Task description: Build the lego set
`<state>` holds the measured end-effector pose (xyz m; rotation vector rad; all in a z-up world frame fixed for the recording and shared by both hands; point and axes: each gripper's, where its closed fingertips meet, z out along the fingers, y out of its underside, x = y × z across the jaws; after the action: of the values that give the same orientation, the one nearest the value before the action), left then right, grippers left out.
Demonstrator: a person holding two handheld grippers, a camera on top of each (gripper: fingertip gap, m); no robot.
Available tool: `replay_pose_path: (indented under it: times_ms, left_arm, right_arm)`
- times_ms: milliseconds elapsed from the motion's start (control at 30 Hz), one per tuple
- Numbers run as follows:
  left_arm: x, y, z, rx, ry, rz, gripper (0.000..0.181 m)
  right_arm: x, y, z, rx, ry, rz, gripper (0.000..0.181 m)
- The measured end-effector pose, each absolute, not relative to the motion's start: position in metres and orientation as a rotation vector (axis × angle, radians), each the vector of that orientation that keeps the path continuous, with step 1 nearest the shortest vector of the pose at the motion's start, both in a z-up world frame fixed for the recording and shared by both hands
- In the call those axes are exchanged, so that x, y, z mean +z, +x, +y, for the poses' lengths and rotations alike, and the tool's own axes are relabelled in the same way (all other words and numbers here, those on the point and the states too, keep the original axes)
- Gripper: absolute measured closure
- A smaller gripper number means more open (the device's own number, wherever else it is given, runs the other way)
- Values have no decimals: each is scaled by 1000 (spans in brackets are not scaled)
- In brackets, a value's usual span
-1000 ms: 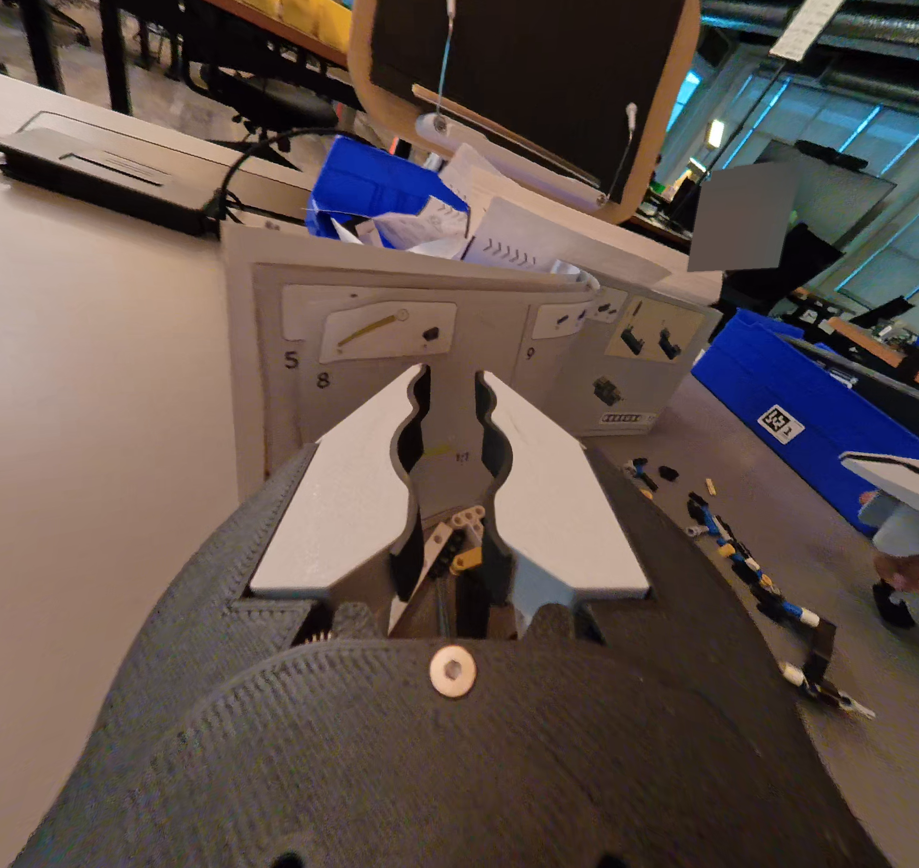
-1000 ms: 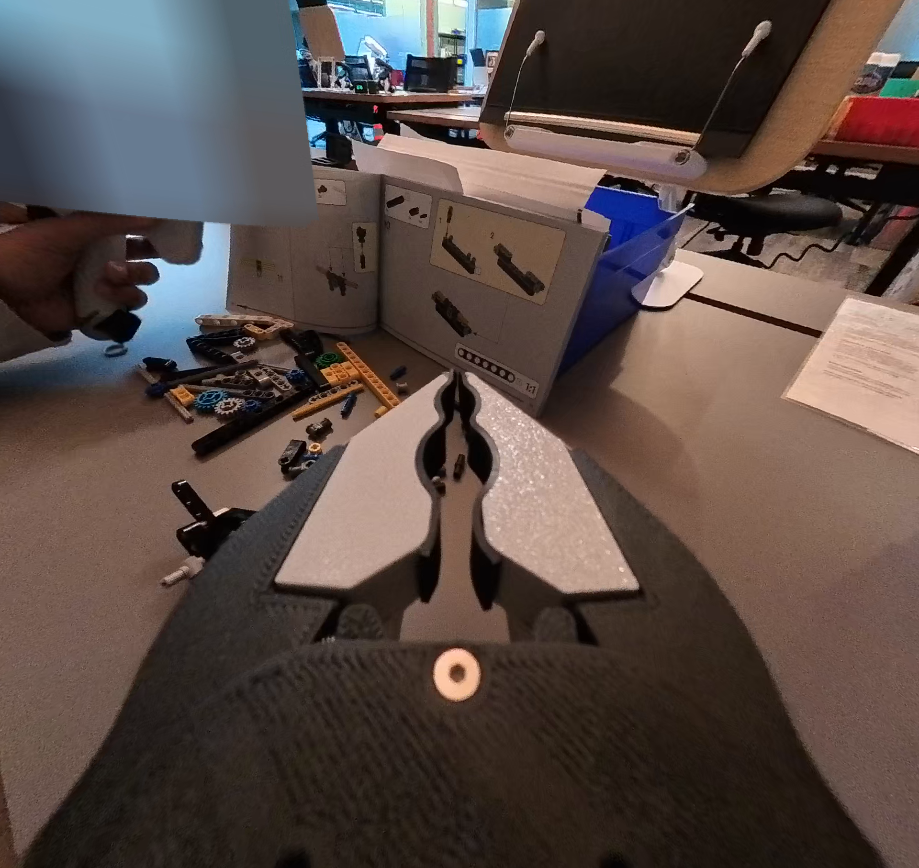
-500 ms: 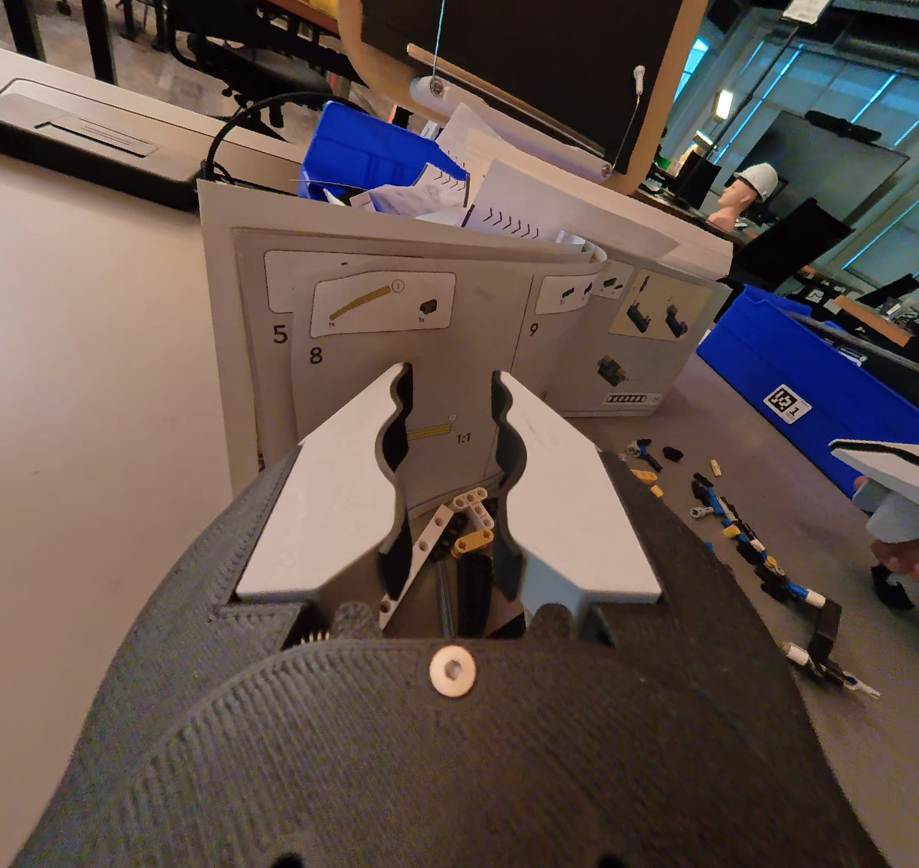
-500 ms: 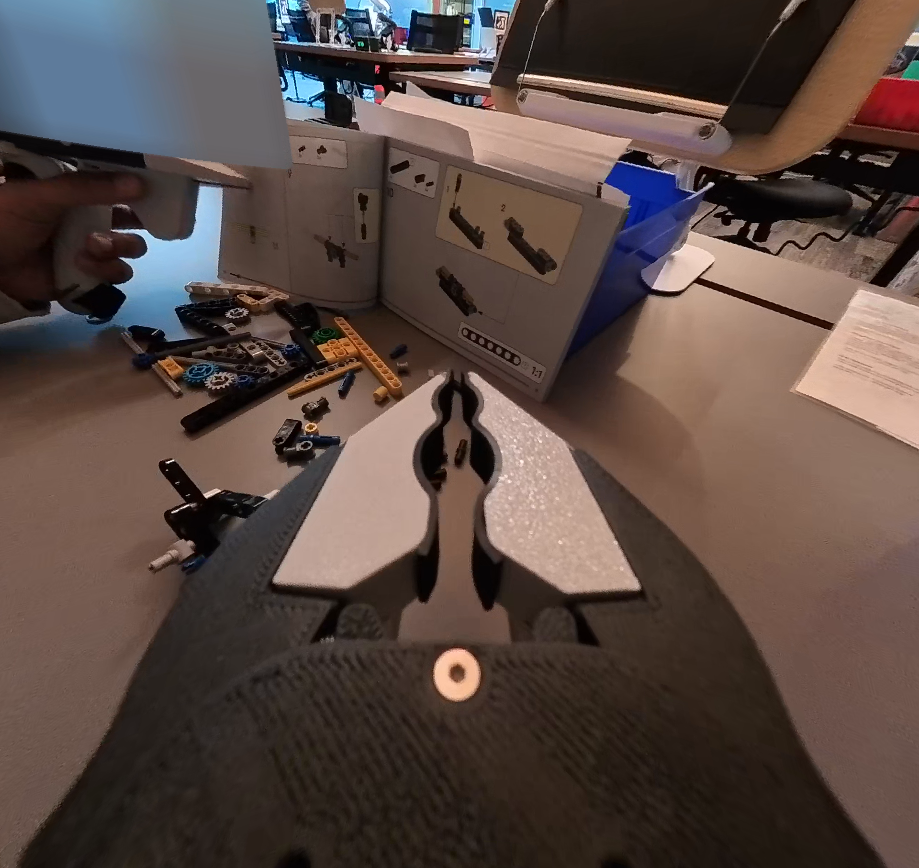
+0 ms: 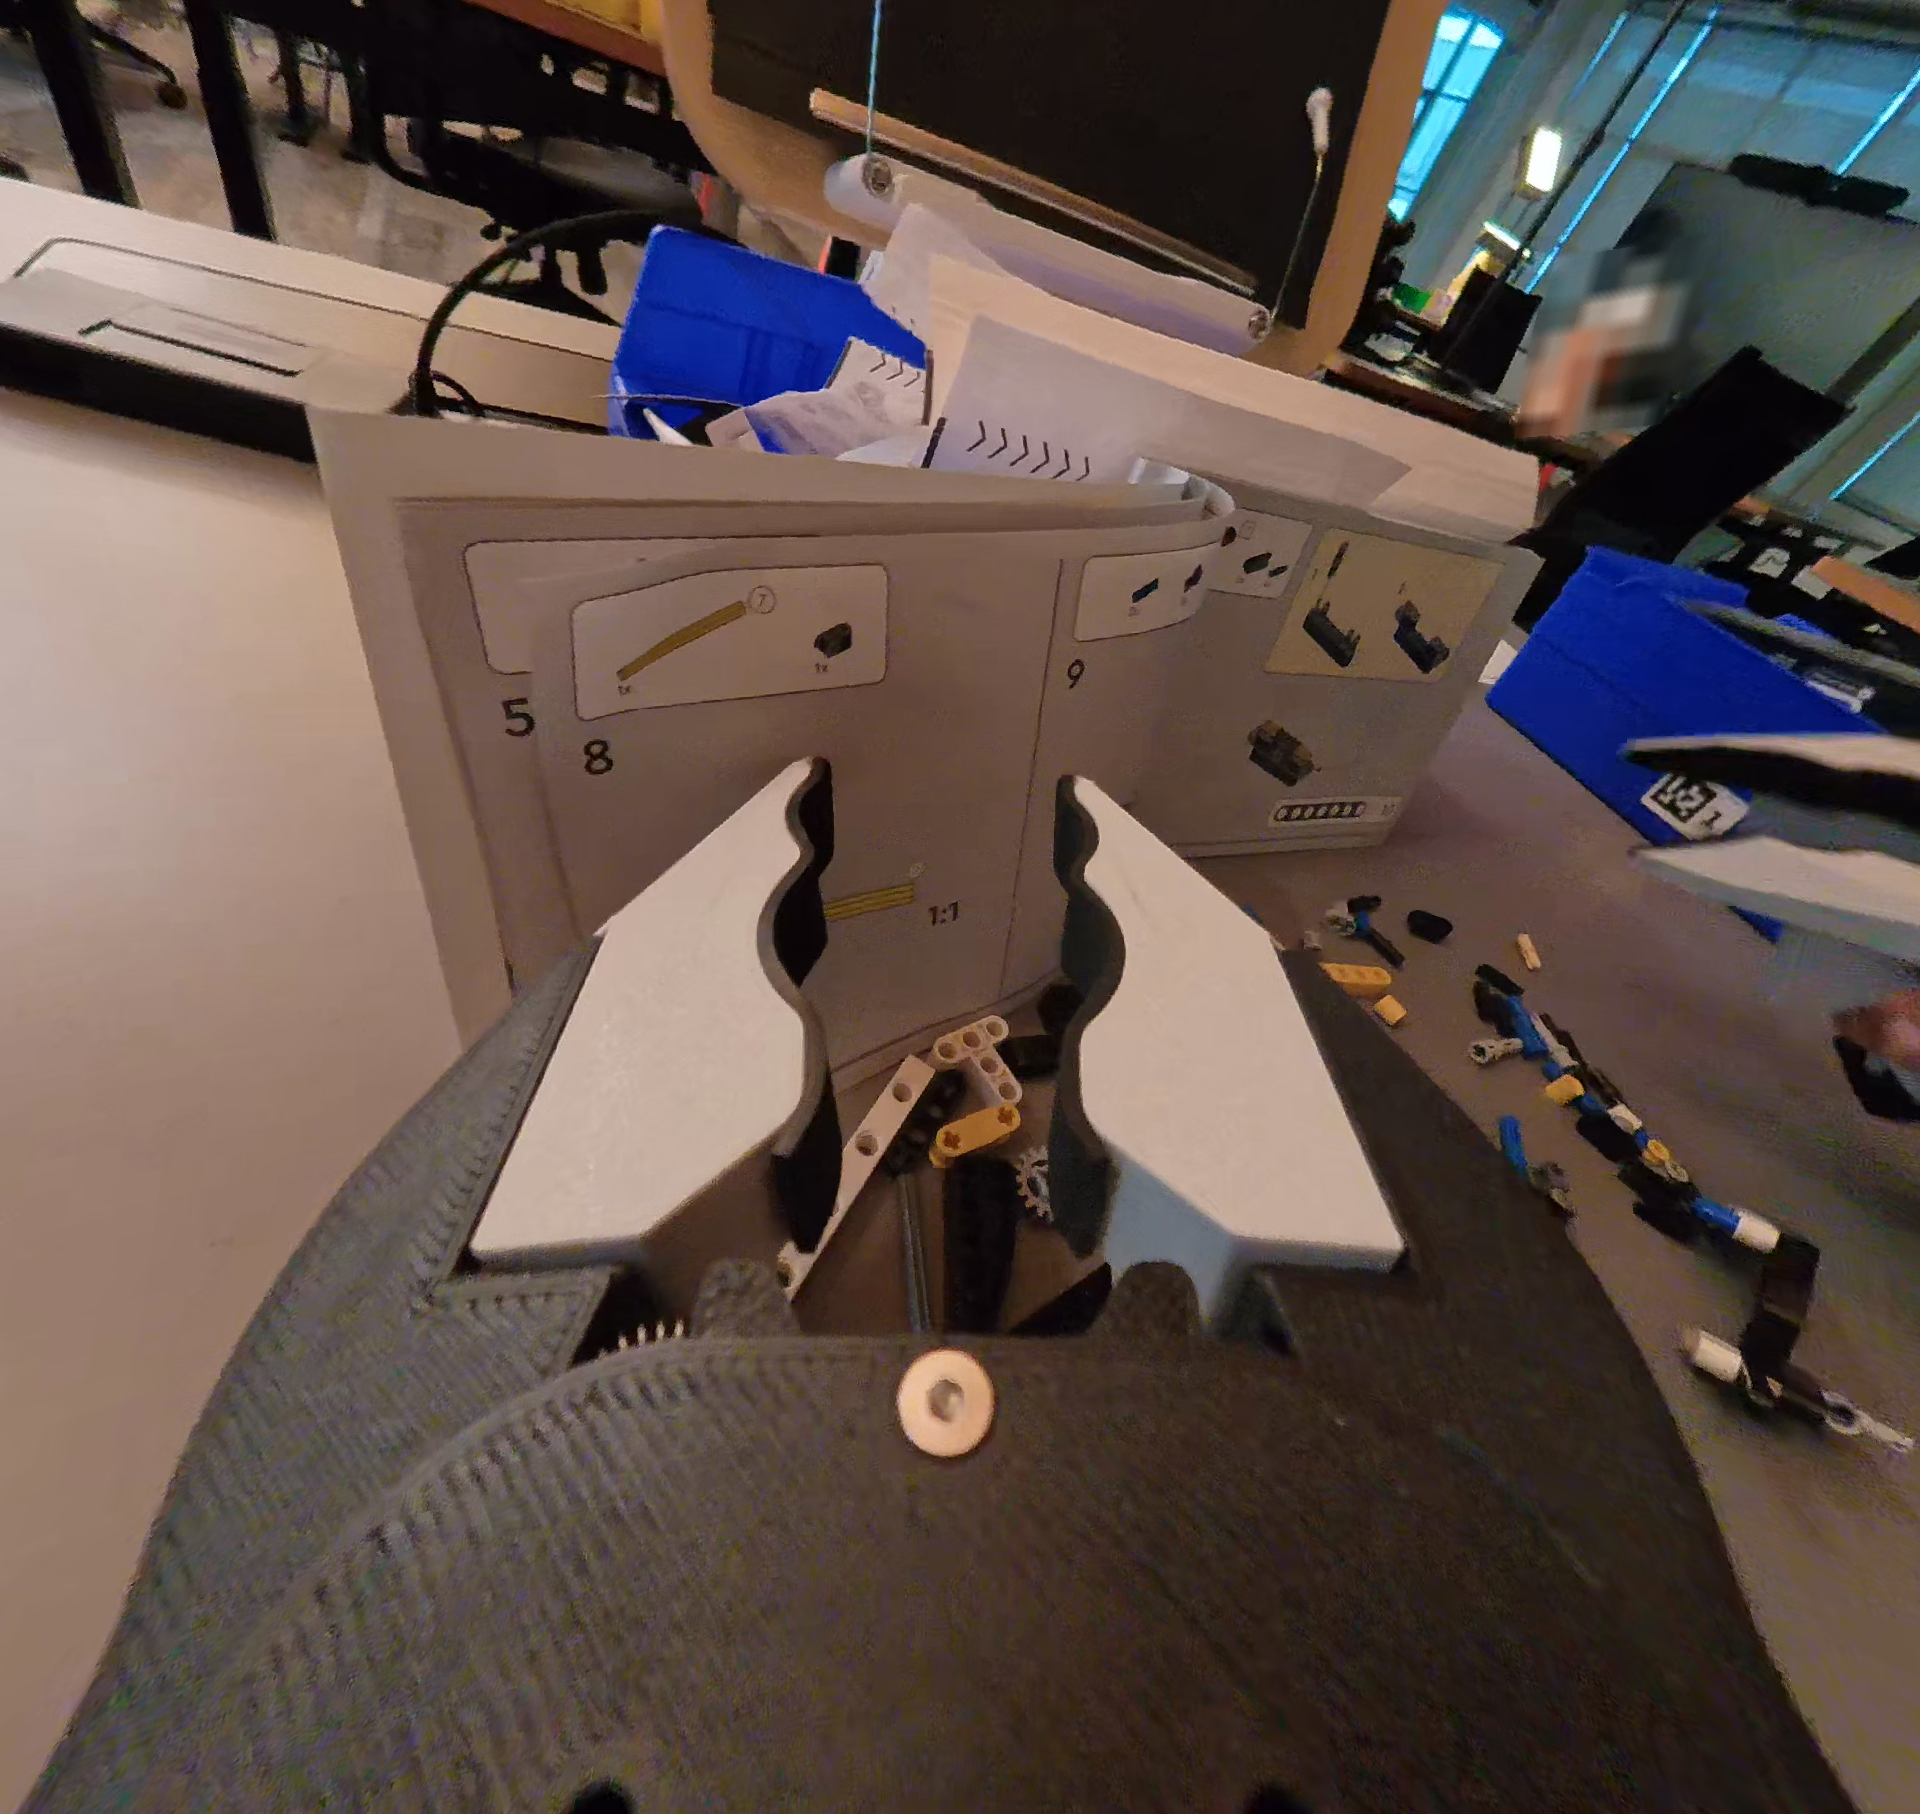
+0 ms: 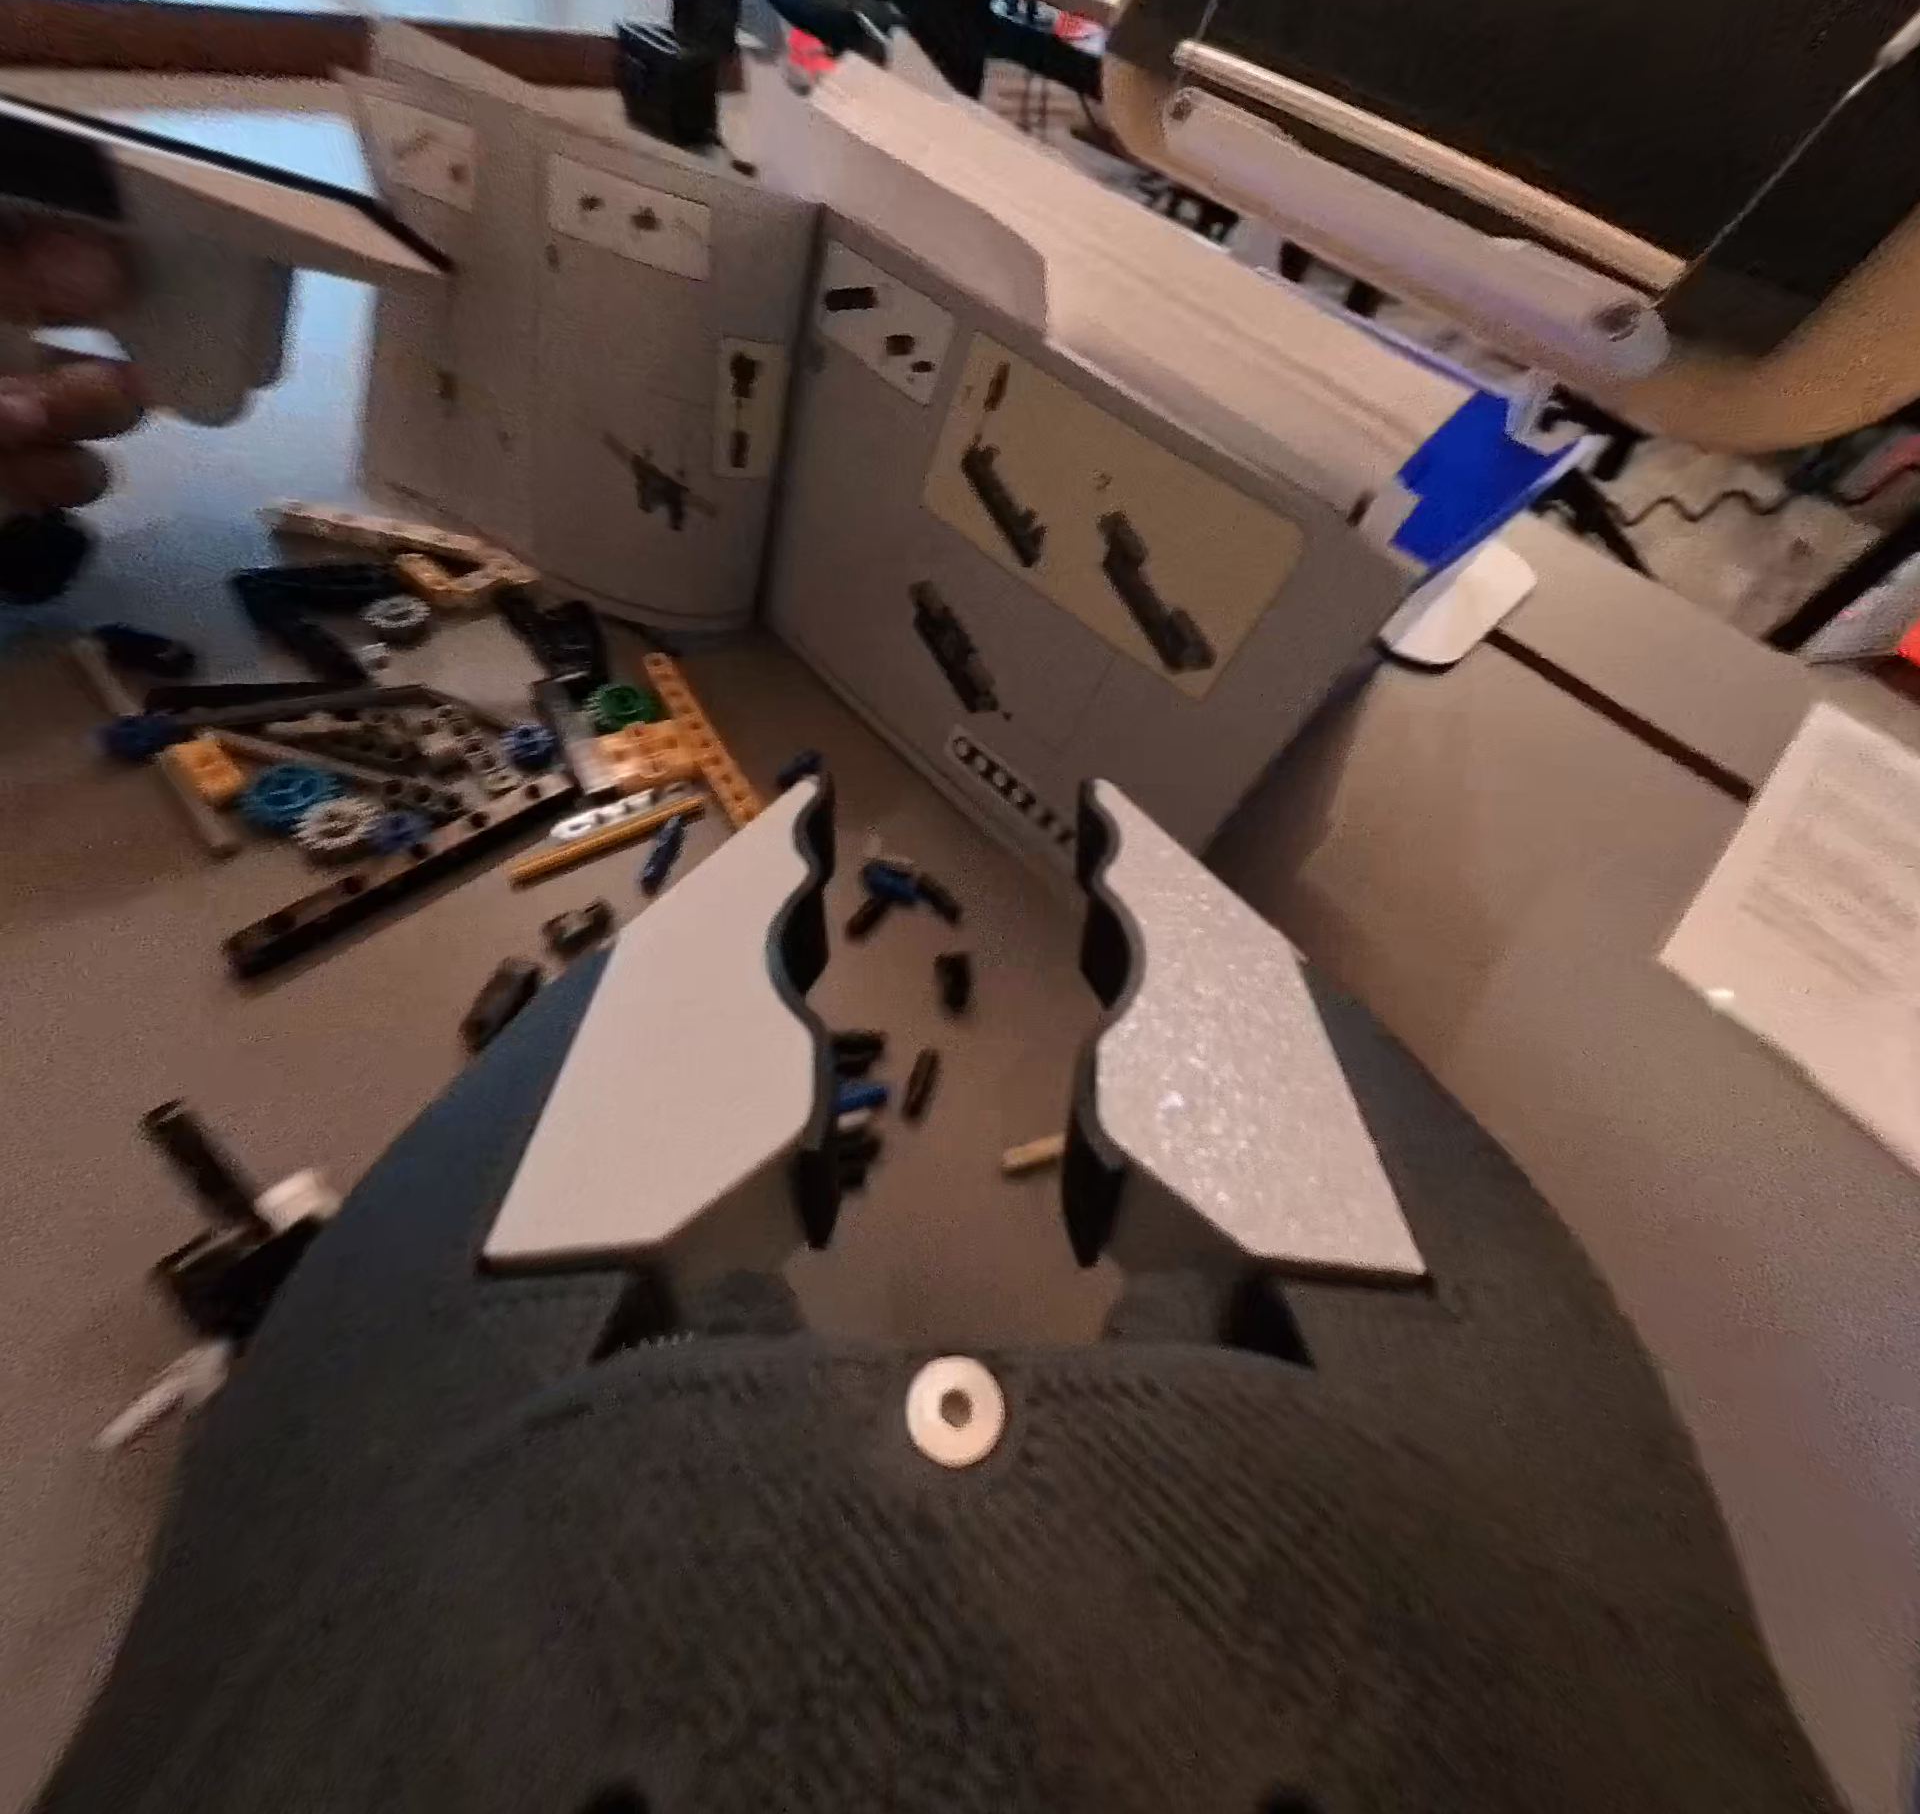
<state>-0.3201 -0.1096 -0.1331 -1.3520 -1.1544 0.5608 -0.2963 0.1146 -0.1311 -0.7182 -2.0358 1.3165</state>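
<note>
My left gripper [image 5: 940, 777] is open and empty, held above a small cluster of lego parts: a white beam [image 5: 883, 1130], a white T-shaped piece [image 5: 977, 1047] and a yellow connector [image 5: 977, 1130]. The open instruction booklet [image 5: 779, 673] stands upright just beyond. My right gripper [image 6: 954, 798] is open and empty over small loose pins: a blue and black one [image 6: 894, 891], a black one [image 6: 951, 980] and a tan one [image 6: 1034, 1151]. A larger pile of beams and gears [image 6: 416, 756] lies to its left. The right wrist view is blurred.
The booklet [image 6: 1039, 538] stands behind the parts, leaning on a blue bin [image 5: 727, 330] under a book stand [image 5: 1039, 50]. More parts [image 5: 1558, 1089] lie at right, with another blue bin [image 5: 1662, 684] beyond. A paper sheet [image 6: 1829, 912] lies at right. A hand holds the left gripper [image 6: 156, 310].
Both grippers have opened: the left widened step by step, the right went from shut to wide open. The right gripper has moved forward and down toward the loose pins.
</note>
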Motion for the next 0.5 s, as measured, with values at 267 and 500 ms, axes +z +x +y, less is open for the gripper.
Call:
replay_pose_path:
  times_ms: [267, 500]
  left_arm:
    - [-129, -315, -97, 615, -1402, -1089, 139]
    - [-131, -315, -82, 610, -1447, -1032, 137]
  right_arm:
    - [-169, -370, 134, 1259, -1093, -2077, 105]
    - [-182, -370, 133, 1389, -1150, -2181, 162]
